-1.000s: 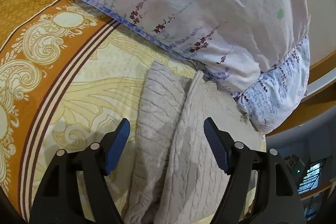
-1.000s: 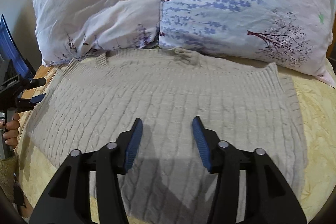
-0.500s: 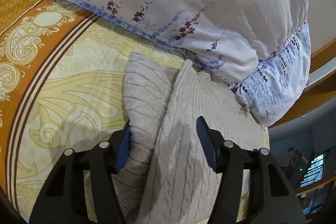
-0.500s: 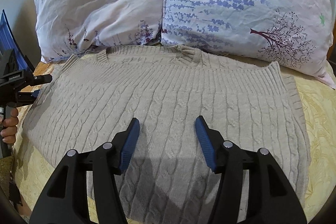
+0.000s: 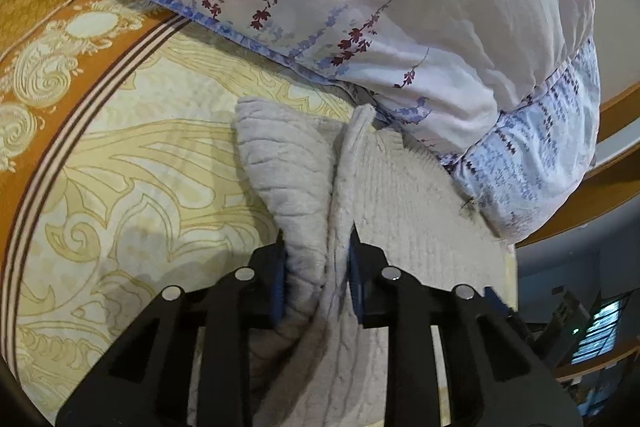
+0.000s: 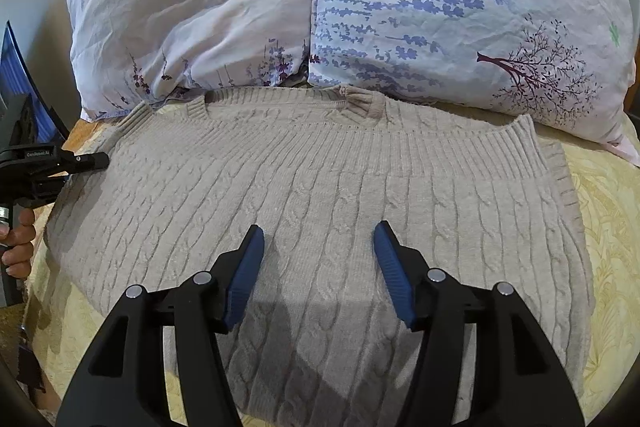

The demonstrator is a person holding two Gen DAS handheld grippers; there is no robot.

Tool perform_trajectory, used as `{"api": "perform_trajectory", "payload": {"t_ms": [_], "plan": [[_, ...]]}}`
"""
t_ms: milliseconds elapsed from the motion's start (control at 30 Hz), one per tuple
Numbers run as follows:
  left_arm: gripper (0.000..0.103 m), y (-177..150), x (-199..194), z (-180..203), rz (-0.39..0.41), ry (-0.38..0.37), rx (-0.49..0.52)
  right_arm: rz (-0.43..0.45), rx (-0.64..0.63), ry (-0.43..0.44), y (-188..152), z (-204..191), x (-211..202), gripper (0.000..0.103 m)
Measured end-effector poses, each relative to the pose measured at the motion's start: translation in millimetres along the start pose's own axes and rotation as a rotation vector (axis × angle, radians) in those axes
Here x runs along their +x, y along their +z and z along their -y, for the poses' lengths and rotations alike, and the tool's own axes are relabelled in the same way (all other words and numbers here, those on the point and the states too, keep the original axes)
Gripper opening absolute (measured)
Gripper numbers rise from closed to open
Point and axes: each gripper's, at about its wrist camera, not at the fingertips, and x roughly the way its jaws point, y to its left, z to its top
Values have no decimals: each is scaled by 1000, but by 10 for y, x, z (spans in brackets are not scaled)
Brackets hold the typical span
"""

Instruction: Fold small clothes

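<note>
Beige knit sweater (image 5: 312, 195) edge pinched in left gripper (image 5: 316, 267); right gripper (image 6: 318, 267) spread wide above it

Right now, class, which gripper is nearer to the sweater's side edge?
Left. The left gripper is clamped on a bunched fold at the edge of the sweater; the right gripper hovers open over the sweater's middle, away from either side edge.

Just a bed (image 5: 132, 163) with a yellow-and-orange scroll-pattern cover. Beige cable-knit sweater (image 6: 320, 211) spread flat on it, neck edge right up against the pillows. Two floral pillows side by side at the head, a pinkish-white one (image 6: 192, 7) and a blue-sprigged one (image 6: 472, 7), touching each other.
</note>
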Motion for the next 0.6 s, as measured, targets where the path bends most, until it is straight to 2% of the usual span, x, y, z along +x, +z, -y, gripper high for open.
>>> {"api": "perform_trajectory", "payload": {"t_ms": [100,267,600], "plan": [[20,-1,-43,34,10,-15,-16,4,30,22,-5,52,-61,59],[17,-23,-168,266,38,-91,-20,26,71,29,-25,182,-193,59],[16,-58,-260,990,79,-208,-3,59,124,40,-89,469,-394,59]]}}
